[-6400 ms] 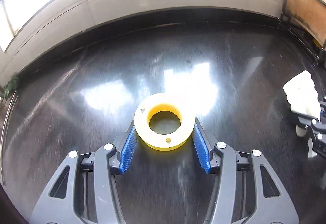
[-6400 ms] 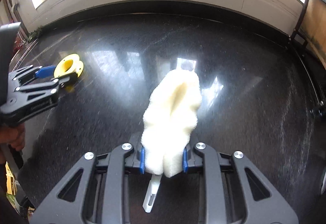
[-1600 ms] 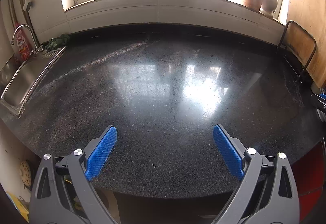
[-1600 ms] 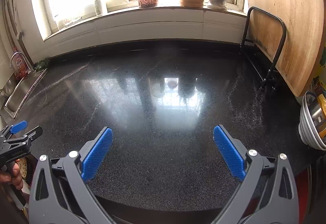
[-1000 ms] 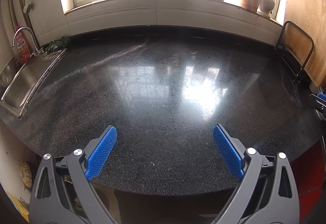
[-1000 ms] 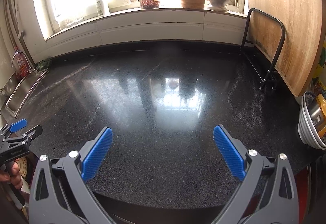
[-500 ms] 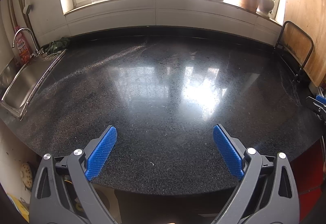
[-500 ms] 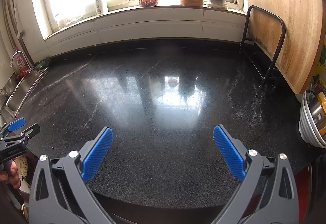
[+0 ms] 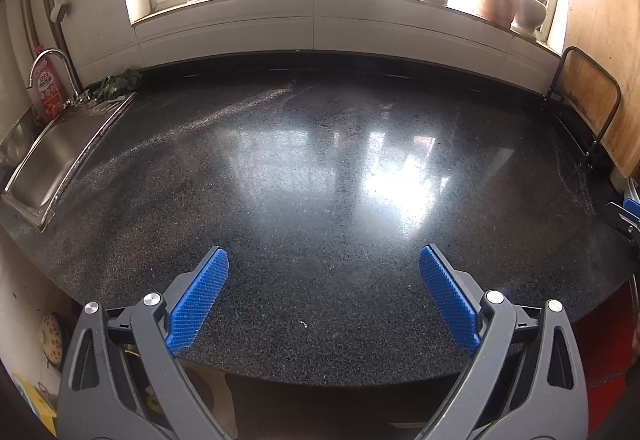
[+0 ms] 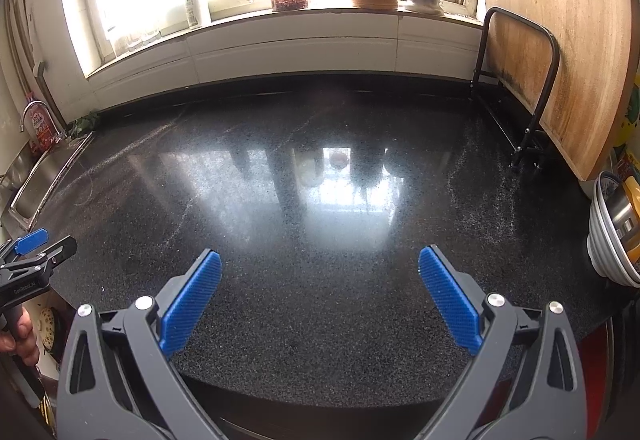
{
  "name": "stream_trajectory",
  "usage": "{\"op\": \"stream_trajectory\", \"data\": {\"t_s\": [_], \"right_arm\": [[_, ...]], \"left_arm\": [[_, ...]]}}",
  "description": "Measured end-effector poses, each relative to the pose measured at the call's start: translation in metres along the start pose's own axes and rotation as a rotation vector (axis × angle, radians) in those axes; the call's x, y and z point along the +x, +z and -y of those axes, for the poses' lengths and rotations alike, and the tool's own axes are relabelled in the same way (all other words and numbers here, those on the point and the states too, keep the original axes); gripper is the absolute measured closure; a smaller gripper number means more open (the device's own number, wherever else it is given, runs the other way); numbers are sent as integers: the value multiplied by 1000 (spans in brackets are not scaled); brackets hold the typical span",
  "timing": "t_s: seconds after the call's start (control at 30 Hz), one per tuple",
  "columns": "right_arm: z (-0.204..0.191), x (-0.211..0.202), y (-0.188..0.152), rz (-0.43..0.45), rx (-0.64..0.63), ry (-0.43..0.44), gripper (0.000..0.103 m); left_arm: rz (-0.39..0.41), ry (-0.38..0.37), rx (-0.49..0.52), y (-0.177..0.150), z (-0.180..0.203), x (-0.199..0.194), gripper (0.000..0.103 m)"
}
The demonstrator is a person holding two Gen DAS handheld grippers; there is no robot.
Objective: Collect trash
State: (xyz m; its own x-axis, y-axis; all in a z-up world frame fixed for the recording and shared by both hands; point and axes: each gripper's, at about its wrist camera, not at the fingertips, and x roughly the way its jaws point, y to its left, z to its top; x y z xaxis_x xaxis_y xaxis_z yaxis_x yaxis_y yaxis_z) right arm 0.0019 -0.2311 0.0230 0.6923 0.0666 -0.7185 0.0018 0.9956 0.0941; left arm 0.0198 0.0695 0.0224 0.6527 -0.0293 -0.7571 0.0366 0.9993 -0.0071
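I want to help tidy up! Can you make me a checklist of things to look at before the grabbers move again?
1. Left gripper open, fingers holding nothing: ok.
2. Right gripper open, holding nothing: ok.
3. Black counter free of trash in both views: ok.
4. Grippers apart from each other: ok.
5. Stacked bowls at the right edge, clear of the right gripper: ok.
6. Where the trash went: cannot tell.

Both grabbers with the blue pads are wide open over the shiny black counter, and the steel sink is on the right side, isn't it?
Not quite. The steel sink is on the left side of the shiny black counter, as the left wrist view shows. Both the left gripper and the right gripper are indeed wide open.
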Motion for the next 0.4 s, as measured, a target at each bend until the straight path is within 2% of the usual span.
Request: {"op": "stream_trajectory", "data": {"t_s": [0.2, 0.4], "right_arm": [[1, 2, -2, -5, 6, -2, 7], [5, 11, -4, -16, 3, -5, 7]], "left_arm": [[-3, -9, 0, 3, 0, 2, 10], [-31, -22, 14, 9, -6, 21, 10]]}}
